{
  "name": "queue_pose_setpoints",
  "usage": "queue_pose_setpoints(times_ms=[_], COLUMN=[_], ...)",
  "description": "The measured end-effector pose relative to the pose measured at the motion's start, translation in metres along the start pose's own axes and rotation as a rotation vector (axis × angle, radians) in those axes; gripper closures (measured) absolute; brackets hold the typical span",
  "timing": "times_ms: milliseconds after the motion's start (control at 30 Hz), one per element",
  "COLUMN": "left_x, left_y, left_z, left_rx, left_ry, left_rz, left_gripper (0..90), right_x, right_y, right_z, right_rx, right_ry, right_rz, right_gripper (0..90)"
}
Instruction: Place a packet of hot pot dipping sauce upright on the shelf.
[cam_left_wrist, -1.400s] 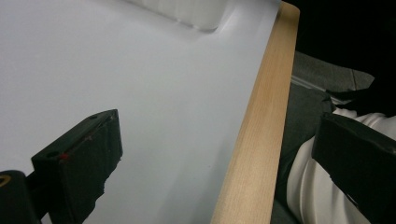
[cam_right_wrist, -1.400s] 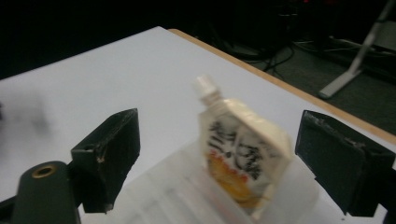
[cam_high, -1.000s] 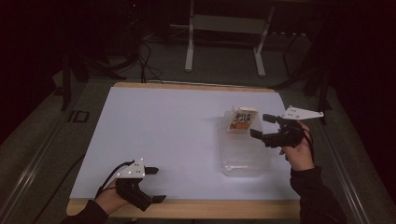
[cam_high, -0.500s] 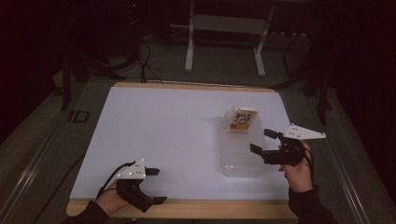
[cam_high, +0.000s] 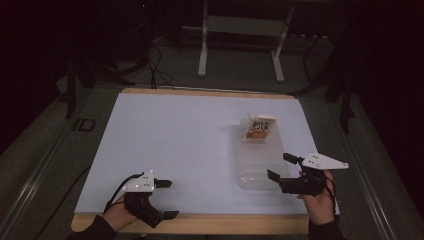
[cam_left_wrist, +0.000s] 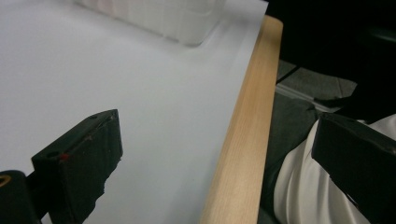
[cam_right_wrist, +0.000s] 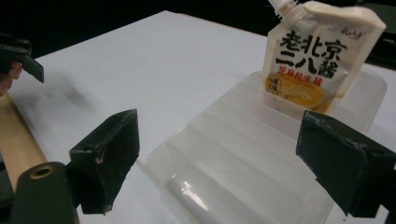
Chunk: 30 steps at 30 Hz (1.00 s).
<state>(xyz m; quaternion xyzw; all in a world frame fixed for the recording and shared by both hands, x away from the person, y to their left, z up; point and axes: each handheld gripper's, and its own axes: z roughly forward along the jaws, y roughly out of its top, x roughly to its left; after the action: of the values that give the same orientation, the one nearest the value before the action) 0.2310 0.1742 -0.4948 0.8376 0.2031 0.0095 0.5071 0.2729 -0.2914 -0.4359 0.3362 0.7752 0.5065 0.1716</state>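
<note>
A clear ribbed plastic container (cam_high: 256, 162) lies on the white mat at the right. A cream spouted pouch (cam_high: 259, 128) with black and orange print stands in its far end, upright in the right gripper view (cam_right_wrist: 317, 56). My right gripper (cam_high: 278, 166) hovers open at the container's near right corner, jaws wide, nothing between them. Its own view looks along the container (cam_right_wrist: 243, 149) with the gripper (cam_right_wrist: 222, 123) open; a small white tube-like piece (cam_right_wrist: 184, 191) lies in the near compartment. My left gripper (cam_high: 169, 199) rests open at the front left edge, in its own view (cam_left_wrist: 219, 126) straddling the table edge.
The wooden table edge (cam_left_wrist: 243, 140) runs under the left gripper, with white cloth (cam_left_wrist: 299, 191) beyond it. The white mat (cam_high: 175, 135) covers the table. A metal stand (cam_high: 240, 45) and cables lie on the dark floor behind. The left gripper (cam_right_wrist: 18, 56) appears far off in the right gripper view.
My right gripper has drawn back from beside the pouch toward the person, ending at the container's near end, still open. The left gripper has stayed put.
</note>
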Motion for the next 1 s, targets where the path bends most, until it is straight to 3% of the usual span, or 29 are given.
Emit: queue_pose_setpoints(times_ms=[233,500,1000], left_x=[-0.001,-0.001,-0.001], left_y=[0.0,0.001,0.0], left_z=[0.0,0.0,0.003], left_rx=[-0.008,-0.013,-0.005], left_ry=[-0.008,-0.009,-0.013], left_rz=[0.011,0.01,0.011], left_gripper=[2.0,1.9,2.0], right_x=[0.004,0.009,0.01], right_y=[-0.016,-0.028,-0.035], right_z=[-0.004,-0.013,-0.015], right_rx=[0.019,-0.002,0.016], right_ry=[-0.015,-0.042,-0.039], right_rz=[-0.001,-0.05,-0.048], right_gripper=[13.4,13.5,13.5])
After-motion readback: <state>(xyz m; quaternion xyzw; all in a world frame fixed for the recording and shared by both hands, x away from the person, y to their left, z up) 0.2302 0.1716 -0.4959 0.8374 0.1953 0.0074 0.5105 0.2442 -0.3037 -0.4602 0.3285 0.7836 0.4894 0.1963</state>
